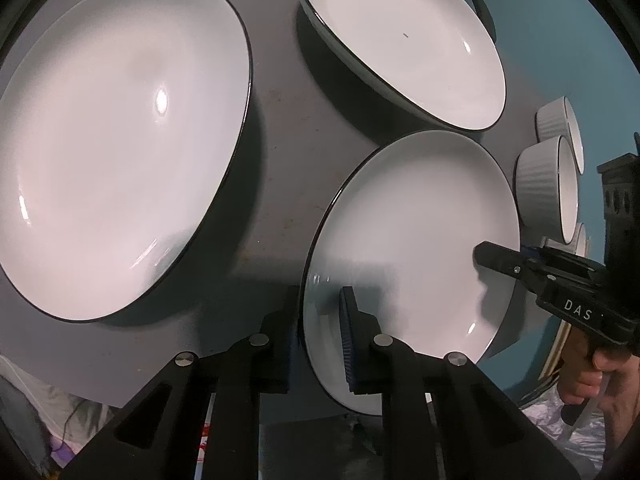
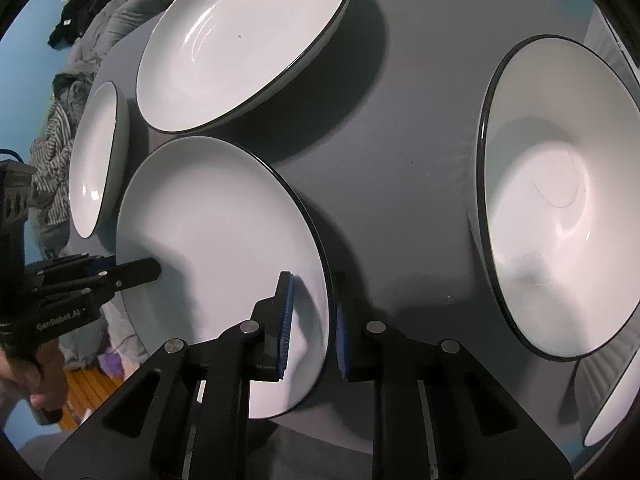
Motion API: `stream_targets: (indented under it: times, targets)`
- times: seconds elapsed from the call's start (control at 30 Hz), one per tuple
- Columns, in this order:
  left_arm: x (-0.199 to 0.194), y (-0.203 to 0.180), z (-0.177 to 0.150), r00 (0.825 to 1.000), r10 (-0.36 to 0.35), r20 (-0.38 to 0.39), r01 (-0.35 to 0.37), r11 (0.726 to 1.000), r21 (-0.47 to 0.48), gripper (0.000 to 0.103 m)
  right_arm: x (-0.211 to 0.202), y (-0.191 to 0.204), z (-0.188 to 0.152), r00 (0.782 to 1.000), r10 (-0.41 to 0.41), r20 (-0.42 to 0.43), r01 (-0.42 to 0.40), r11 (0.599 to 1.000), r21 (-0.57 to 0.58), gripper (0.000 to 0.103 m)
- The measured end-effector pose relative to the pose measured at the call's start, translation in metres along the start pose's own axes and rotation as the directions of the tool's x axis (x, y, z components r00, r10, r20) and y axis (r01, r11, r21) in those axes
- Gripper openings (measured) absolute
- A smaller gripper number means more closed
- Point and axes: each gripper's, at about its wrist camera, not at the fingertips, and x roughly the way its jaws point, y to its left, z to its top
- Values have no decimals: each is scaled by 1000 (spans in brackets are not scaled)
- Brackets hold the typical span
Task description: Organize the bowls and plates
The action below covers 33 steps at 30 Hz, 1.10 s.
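A white dark-rimmed plate is held from two sides above the grey table. My left gripper straddles its near rim, one finger over and one under. My right gripper straddles the opposite rim of the same plate. Each gripper shows in the other's view: the right one and the left one. A large plate lies to the left and another plate behind. A deep bowl stands at the right in the right wrist view.
Two ribbed white bowls stand beyond the held plate at the table's right edge. Another plate lies at the left in the right wrist view, and a bowl rim shows at the lower right. Clothes lie past the table.
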Motion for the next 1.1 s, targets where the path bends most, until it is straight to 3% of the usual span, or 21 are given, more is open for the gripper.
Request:
stream_targets:
  times: [0.17, 0.33, 0.47, 0.83, 1.1]
  targets:
    - [0, 1, 3, 1000, -13, -6, 13, 1000, 3, 17, -2, -9, -3, 999, 33, -17, -32, 999, 44, 16]
    - [5, 8, -1, 999, -31, -22, 31, 999, -23, 17, -3, -7, -5, 1000, 20, -17, -20, 1000, 11, 16]
    - [8, 2, 0, 1000, -5, -16, 5, 1000, -17, 19, 4, 13, 6, 1000, 13, -24, -13, 1000, 3, 16]
    - [-5, 4, -3, 1000, -5, -9, 5, 999, -36, 19, -5, 17, 7, 1000, 24, -12, -24, 999, 38, 15]
    - [-17, -14, 1, 1000, 2, -10, -3, 1000, -19, 19, -16, 19, 11, 999, 34, -21, -33, 999, 43, 15]
